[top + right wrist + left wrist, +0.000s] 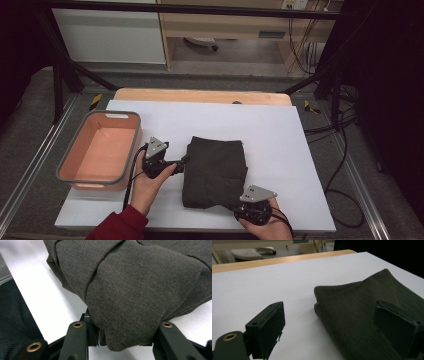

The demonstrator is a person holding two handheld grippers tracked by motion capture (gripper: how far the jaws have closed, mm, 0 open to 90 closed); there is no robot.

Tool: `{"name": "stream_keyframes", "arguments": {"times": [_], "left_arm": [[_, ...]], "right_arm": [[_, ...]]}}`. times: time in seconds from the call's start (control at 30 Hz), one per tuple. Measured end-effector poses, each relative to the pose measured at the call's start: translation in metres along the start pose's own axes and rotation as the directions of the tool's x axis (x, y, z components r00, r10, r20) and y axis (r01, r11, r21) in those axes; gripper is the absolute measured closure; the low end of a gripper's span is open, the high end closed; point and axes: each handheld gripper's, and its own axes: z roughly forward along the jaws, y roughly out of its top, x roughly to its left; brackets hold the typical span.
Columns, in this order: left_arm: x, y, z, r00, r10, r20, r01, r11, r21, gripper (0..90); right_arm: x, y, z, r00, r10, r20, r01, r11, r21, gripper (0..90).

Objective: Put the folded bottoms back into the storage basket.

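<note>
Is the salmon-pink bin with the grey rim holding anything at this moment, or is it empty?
Empty. In the high view the salmon-pink plastic bin with the grey rim shows a bare floor, and the dark folded cloth lies outside it on the white tabletop.

A grey floor (240,55) runs beyond the table (200,95), under a wooden cabinet (225,22).

Dark olive-grey on white, as I see it

The folded cloth (216,172) reads plain dark olive-grey mid-frame; my sheet (280,150) is white, the bin (100,150) at left salmon with a grey rim, a sleeve (120,225) dark red.
</note>
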Motion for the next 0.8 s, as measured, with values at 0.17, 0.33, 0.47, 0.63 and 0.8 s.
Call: {"name": "stream_keyframes", "arguments": {"times": [0.17, 0.33, 0.47, 0.63, 0.8], "left_arm": [[0.000, 0.004, 0.015, 0.9997, -0.010, 0.021, 0.009, 0.9994, 0.033, 10.5], [0.001, 0.004, 0.025, 0.9991, -0.021, 0.037, 0.018, 0.9973, 0.071, 12.6], [0.006, 0.002, 0.034, 0.9962, -0.073, 0.047, 0.069, 0.9940, 0.085, 13.6], [0.010, -0.006, 0.047, 0.9932, -0.102, 0.057, 0.092, 0.9835, 0.156, 13.7], [0.011, -0.013, 0.055, 0.9872, -0.145, 0.066, 0.131, 0.9744, 0.183, 13.7]], "right_arm": [[-0.001, 0.000, 0.000, 1.0000, -0.005, -0.004, 0.004, 1.0000, -0.001, 60.9], [0.000, 0.001, 0.000, 1.0000, -0.009, 0.004, 0.009, 1.0000, 0.001, 60.8], [0.000, 0.001, 0.000, 0.9999, -0.014, 0.004, 0.014, 0.9999, 0.001, 60.8], [0.000, 0.001, 0.000, 0.9999, -0.016, 0.003, 0.016, 0.9999, 0.001, 60.7], [0.000, 0.001, 0.000, 0.9998, -0.017, 0.002, 0.017, 0.9998, 0.003, 60.3]]}}
